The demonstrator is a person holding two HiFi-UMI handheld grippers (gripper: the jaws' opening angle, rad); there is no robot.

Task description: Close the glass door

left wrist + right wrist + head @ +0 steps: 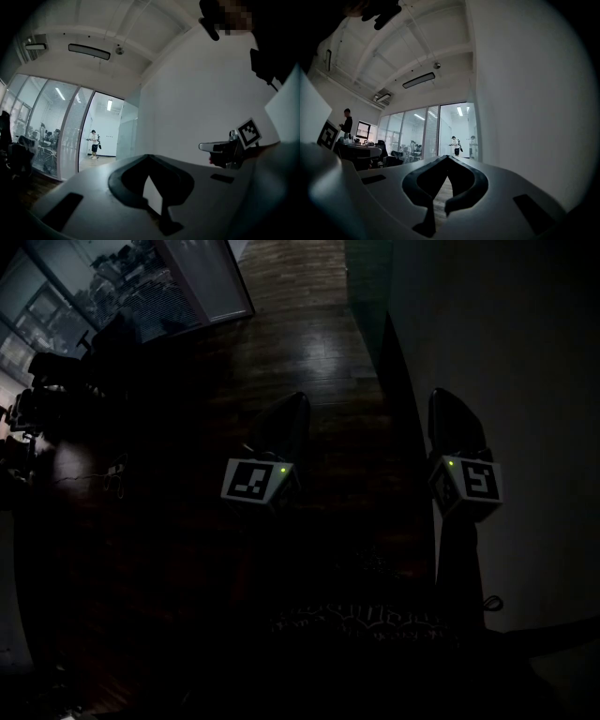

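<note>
Glass door (127,133) upright, seemingly ajar.

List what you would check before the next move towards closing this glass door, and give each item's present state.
1. Left gripper empty, jaws together: ok.
2. Right gripper empty, jaws together: ok.
3. Glass door touched by either gripper: not ok, it stands open farther ahead.
4. Person beyond the doorway clear of the door's swing: cannot tell.
5. Door handle found: cannot tell, too small to see.
</note>
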